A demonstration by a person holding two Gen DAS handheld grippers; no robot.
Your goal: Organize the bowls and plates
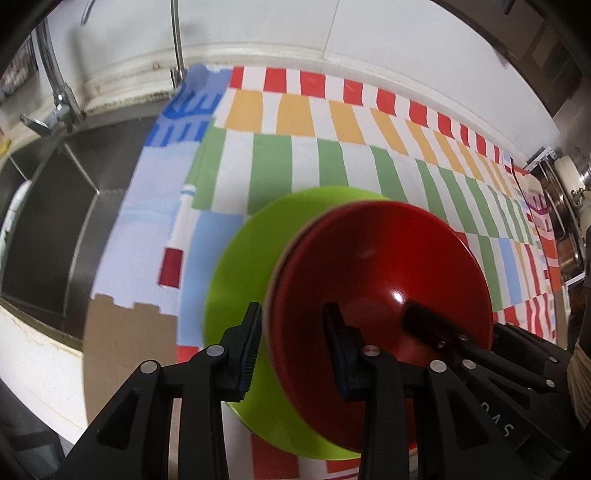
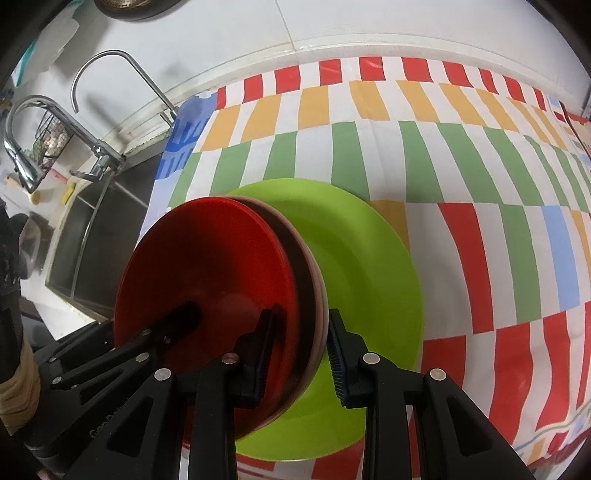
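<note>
A stack of red bowls (image 1: 380, 280) sits over a lime green plate (image 1: 240, 266) on the striped cloth. My left gripper (image 1: 291, 343) straddles the left rim of the red stack, one finger outside and one inside, jaws partly apart around the rim. My right gripper (image 2: 301, 347) straddles the opposite rim of the red bowls (image 2: 207, 273), over the green plate (image 2: 362, 266). Each gripper shows inside the bowl in the other's view. The bowls look blurred and tilted, held between both grippers.
A steel sink (image 1: 55, 221) with taps (image 2: 44, 122) lies to the left. The colourful striped cloth (image 1: 332, 155) covers the counter up to the white wall (image 2: 332, 26). Metal pots (image 1: 569, 206) stand at the far right.
</note>
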